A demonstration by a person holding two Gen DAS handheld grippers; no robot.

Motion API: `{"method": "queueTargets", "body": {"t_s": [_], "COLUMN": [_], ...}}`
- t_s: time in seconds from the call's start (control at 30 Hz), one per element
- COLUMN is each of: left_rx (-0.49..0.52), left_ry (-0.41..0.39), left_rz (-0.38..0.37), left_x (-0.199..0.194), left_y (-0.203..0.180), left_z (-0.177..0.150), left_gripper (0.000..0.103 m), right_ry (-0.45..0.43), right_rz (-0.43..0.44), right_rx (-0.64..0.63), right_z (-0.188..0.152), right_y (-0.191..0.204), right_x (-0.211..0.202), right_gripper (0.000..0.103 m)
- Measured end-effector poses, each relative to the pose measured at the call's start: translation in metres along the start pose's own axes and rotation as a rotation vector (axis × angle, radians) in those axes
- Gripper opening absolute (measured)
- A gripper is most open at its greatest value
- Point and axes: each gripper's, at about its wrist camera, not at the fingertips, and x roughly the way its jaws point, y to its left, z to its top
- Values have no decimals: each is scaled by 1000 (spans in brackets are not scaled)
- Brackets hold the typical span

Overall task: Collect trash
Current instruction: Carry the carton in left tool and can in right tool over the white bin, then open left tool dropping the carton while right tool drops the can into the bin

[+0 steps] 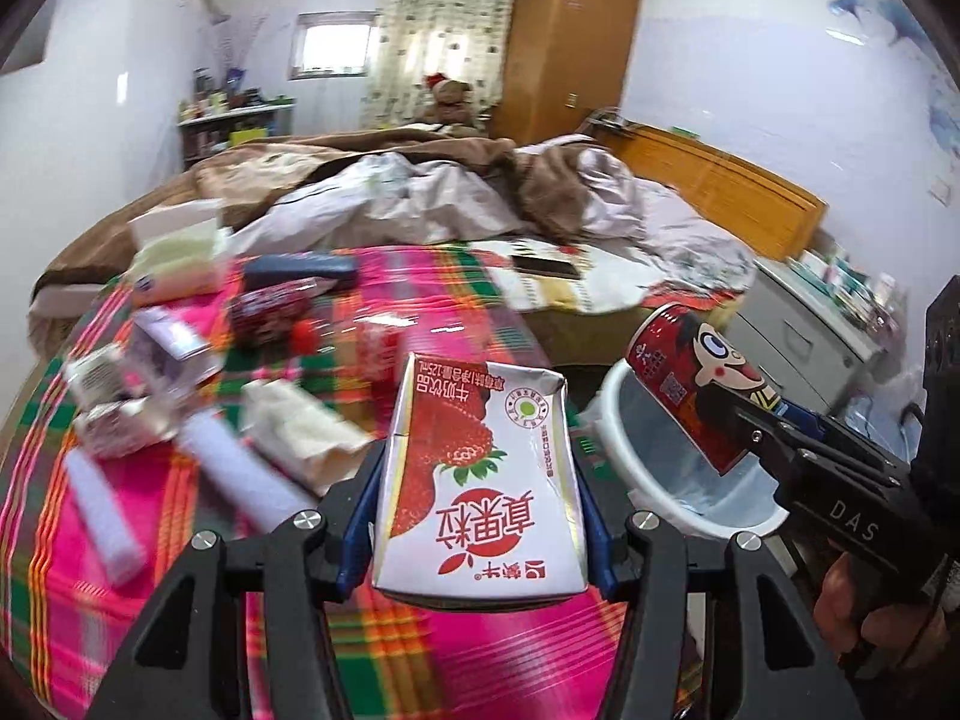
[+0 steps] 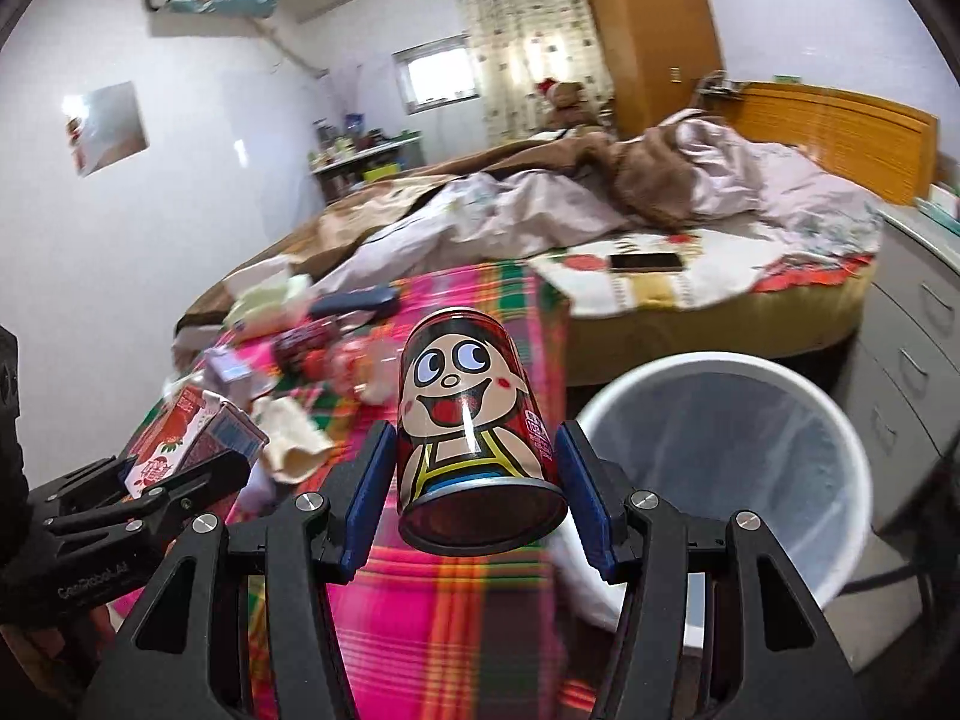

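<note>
My left gripper [image 1: 477, 474] is shut on a strawberry milk carton [image 1: 480, 468], held above the plaid cloth; the carton also shows in the right wrist view [image 2: 180, 438]. My right gripper [image 2: 480, 480] is shut on a red cartoon-face can [image 2: 474, 420], held over the cloth beside the white trash bin [image 2: 624, 390]. In the left wrist view the can [image 1: 696, 384] hangs over the bin's rim [image 1: 624, 456], with the right gripper [image 1: 762, 432] coming in from the right. More litter lies on the cloth: a crumpled tissue [image 1: 300, 420], white tubes [image 1: 240, 468], small cartons [image 1: 174, 342], and a red packet [image 1: 270, 312].
The pink and green plaid cloth [image 1: 420, 648] covers a table beside an unmade bed [image 1: 420, 192] with a phone [image 2: 648, 262] on it. A grey drawer cabinet [image 2: 918, 336] stands right of the bin. A wooden wardrobe [image 1: 570, 42] is at the back.
</note>
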Motion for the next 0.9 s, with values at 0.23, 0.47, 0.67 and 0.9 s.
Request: {"method": "queueTargets", "body": {"t_s": [0.23, 0.47, 0.67, 0.9], "left_rx": [81, 125, 165, 179], "left_ry": [14, 74, 136, 196], "left_rz": [-92, -185, -200, -222], "left_x": [24, 58, 87, 108], "left_y": [-50, -94, -120, -133], "left_z": [14, 22, 19, 11], "left_gripper": [58, 58, 58, 58], "right_ry": [-3, 35, 108, 191], "right_rz": [-95, -202, -245, -296], "right_rx": [52, 89, 126, 130], "right_z": [2, -4, -14, -26], "right_y": [-37, -75, -104, -118], "right_x": [1, 5, 18, 26], "right_gripper": [56, 56, 56, 56]}}
